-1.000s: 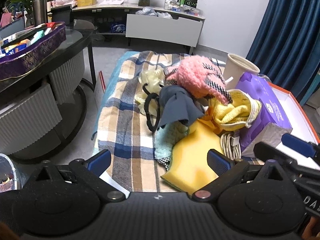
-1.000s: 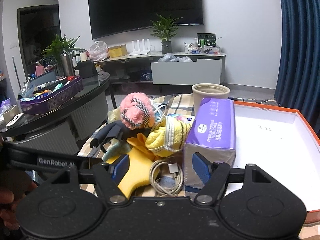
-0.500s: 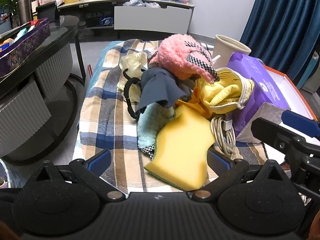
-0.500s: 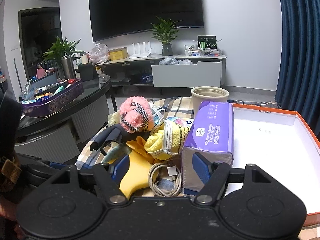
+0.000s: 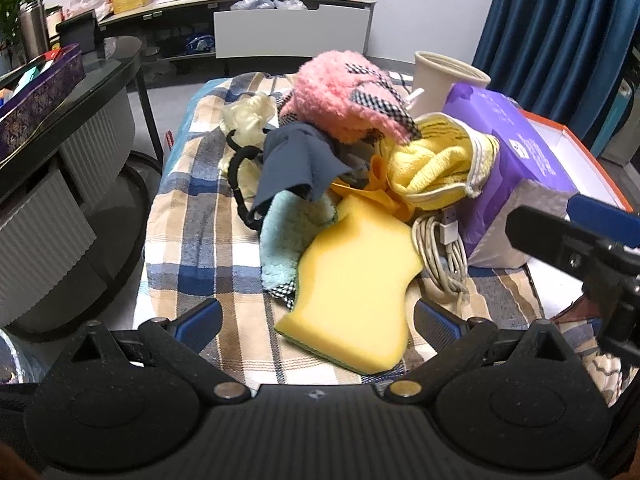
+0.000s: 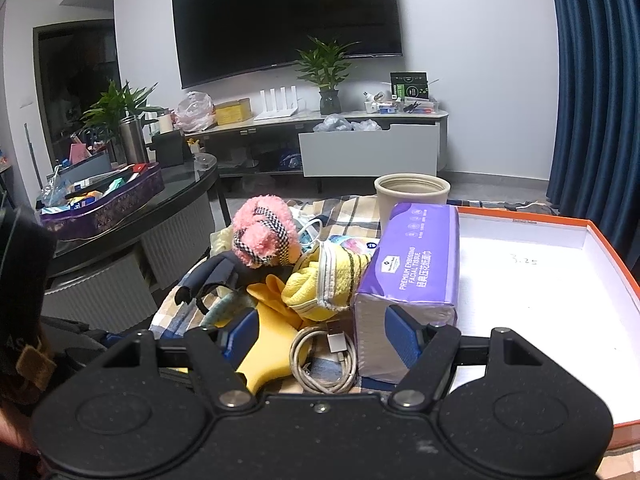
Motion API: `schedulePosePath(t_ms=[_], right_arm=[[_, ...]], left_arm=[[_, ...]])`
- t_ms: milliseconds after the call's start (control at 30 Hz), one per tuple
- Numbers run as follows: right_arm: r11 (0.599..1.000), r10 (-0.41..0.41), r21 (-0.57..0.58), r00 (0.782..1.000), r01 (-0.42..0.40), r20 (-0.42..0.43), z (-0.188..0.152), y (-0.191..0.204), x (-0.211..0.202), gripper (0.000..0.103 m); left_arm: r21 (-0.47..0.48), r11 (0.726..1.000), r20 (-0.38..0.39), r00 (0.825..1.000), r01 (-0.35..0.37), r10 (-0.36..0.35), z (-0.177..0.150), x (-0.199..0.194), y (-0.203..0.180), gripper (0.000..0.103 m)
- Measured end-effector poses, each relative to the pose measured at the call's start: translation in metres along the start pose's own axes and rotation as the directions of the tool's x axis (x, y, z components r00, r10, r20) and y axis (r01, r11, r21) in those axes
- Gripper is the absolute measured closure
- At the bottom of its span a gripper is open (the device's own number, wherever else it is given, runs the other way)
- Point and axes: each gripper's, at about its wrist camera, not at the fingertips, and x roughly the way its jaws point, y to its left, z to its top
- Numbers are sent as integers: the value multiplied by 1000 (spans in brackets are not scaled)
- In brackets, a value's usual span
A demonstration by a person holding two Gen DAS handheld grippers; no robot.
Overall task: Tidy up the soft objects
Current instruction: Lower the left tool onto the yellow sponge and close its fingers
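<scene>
A heap of soft things lies on a plaid cloth (image 5: pixel 192 240): a yellow sponge (image 5: pixel 356 280), a light blue fluffy cloth (image 5: pixel 284 236), a dark blue cloth (image 5: pixel 296 160), a pink fuzzy plush (image 5: pixel 340 96) and a yellow towel (image 5: pixel 432 164). My left gripper (image 5: pixel 318 322) stands open just before the sponge's near edge, holding nothing. My right gripper (image 6: pixel 322 336) is open too, low in front of a coiled white cable (image 6: pixel 320 356), the sponge (image 6: pixel 272 344) and a purple tissue pack (image 6: pixel 412 268). The plush (image 6: pixel 264 236) tops the heap in that view.
A shallow orange-rimmed white box (image 6: pixel 560 280) lies to the right, its inside bare. A beige cup (image 6: pixel 412 196) stands behind the tissue pack. A dark round table (image 6: pixel 132 216) with a purple tray (image 6: pixel 104 208) is at the left; the right gripper's arm (image 5: pixel 580 248) crosses the left view.
My left gripper has moved forward and lower toward the heap; the yellow sponge now lies between and just beyond its fingertips. The right gripper has hardly moved.
</scene>
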Motion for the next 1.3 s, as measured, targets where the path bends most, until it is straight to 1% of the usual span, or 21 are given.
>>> schedulePosePath(t_ms=[133, 167, 300, 400, 467, 567, 667, 733, 867, 933, 967, 1000, 1067, 1133, 1200, 1233, 1300], right_arm=[[1000, -7, 0, 1000, 7, 9, 0, -2, -2, 21], [1000, -8, 1, 1000, 8, 11, 1, -3, -3, 21], [1000, -13, 6, 1000, 13, 19, 1, -6, -6, 21], [1000, -17, 11, 1000, 17, 22, 1, -8, -7, 21], [1000, -16, 8, 1000, 16, 24, 2, -8, -9, 21], [1000, -14, 4, 1000, 14, 28, 3, -8, -9, 21], [1000, -9, 1, 1000, 9, 26, 4, -8, -8, 21], [1000, -2, -6, 1000, 2, 24, 4, -6, -8, 21], [999, 21, -37, 1000, -20, 23, 10, -2, -4, 21], [999, 22, -46, 999, -21, 31, 14, 1, -2, 21], [999, 24, -45, 999, -23, 33, 16, 2, 0, 21], [999, 24, -39, 999, -22, 32, 18, 2, 2, 21], [999, 24, -28, 999, -23, 31, 21, 1, 5, 21], [999, 23, -29, 999, -22, 29, 22, 2, 7, 21], [999, 20, -43, 999, -18, 28, 22, 4, 8, 21], [999, 17, -45, 1000, -16, 25, 23, 5, 9, 21], [999, 19, -40, 1000, -18, 21, 22, 5, 9, 21]], left_arm=[[39, 999, 1, 1000, -5, 5, -2, 7, -7, 0], [52, 999, 4, 1000, -15, 15, -3, 9, -8, 3], [92, 995, 25, 999, -33, 30, -3, 19, -14, 9], [138, 990, 53, 998, -38, 31, -1, 25, -20, 18], [158, 987, 58, 998, -32, 23, -2, 26, -22, 26], [163, 986, 75, 997, -19, 7, -7, 20, -21, 33], [185, 983, 85, 996, 8, -24, -10, 6, -19, 34], [183, 983, 95, 995, 25, -43, -12, -4, -16, 34], [148, 987, 118, 990, 60, -77, -15, -24, -6, 34], [138, 987, 128, 986, 88, -106, -18, -31, -1, 34], [132, 986, 132, 984, 100, -117, -19, -33, 3, 36], [125, 987, 144, 982, 102, -120, -21, -34, 6, 38], [101, 991, 146, 984, 87, -101, -24, -30, 11, 39], [74, 993, 144, 984, 91, -101, -24, -25, 17, 39], [81, 993, 133, 986, 89, -99, -24, -19, 17, 38], [86, 993, 124, 988, 80, -91, -25, -15, 16, 36], [95, 993, 108, 991, 69, -79, -28, -8, 16, 27]])
